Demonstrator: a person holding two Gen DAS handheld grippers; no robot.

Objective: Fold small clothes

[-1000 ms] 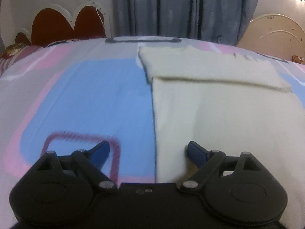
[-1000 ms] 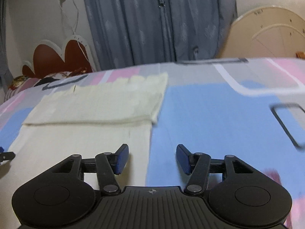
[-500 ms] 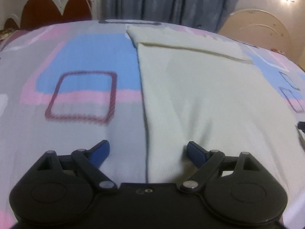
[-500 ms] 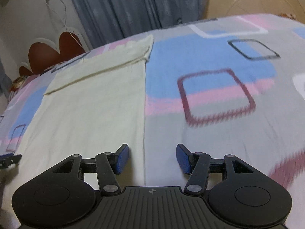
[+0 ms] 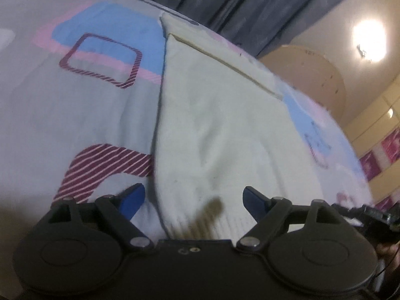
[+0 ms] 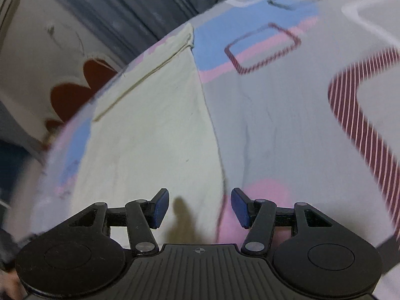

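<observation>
Your left tongs [image 5: 193,200] gape wide over the near left edge of the cream garment [image 5: 215,125]. Your right tongs [image 6: 199,206] gape wide too, straddling its right edge on the patterned bedsheet [image 6: 287,105].

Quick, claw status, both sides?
Left claw: open, holding nothing, straddling the cream garment's left edge.
Right claw: open, holding nothing, over its right edge.

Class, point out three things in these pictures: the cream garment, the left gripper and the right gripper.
cream garment [image 5: 212,125], left wrist view, middle of the cloth.
left gripper [image 5: 193,200], left wrist view, between its fingertips.
right gripper [image 6: 200,206], right wrist view, between its fingertips.
</observation>
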